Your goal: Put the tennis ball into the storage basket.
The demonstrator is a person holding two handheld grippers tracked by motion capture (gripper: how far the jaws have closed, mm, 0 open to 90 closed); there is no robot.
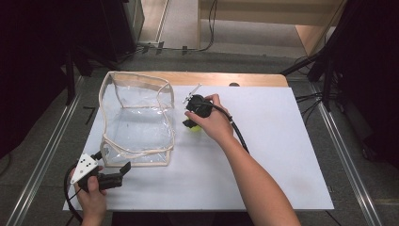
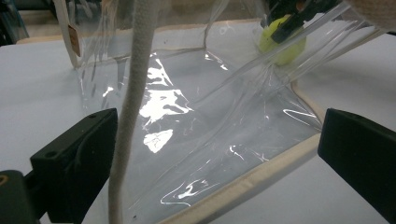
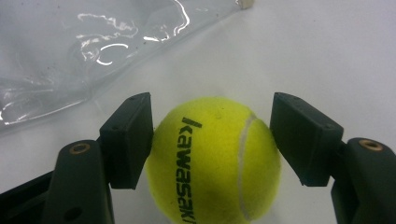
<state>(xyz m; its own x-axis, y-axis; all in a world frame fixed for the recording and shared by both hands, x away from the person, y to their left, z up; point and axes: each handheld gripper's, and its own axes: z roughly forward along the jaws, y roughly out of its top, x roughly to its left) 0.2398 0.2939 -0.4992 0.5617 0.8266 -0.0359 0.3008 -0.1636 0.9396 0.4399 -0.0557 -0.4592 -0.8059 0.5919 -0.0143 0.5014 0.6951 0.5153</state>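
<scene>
The right tool pinched a tennis ball at centre frame on the worktop; the left tool stood spread beside the clear bag, whose floppy mouth could sag and block the ball.

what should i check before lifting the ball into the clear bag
1. Right gripper shut on the tennis ball, both jaws pressing its sides: ok.
2. Ball sits on the white table sheet, outside the clear bag, just beside its right wall: ok.
3. Bag mouth open upward, walls standing: ok, though the walls sag inward.
4. Left gripper steadying the bag: not ok, its jaws are open, the cream rim runs between them unpinched.
5. Path over the bag's near wall clear: cannot tell.
</scene>
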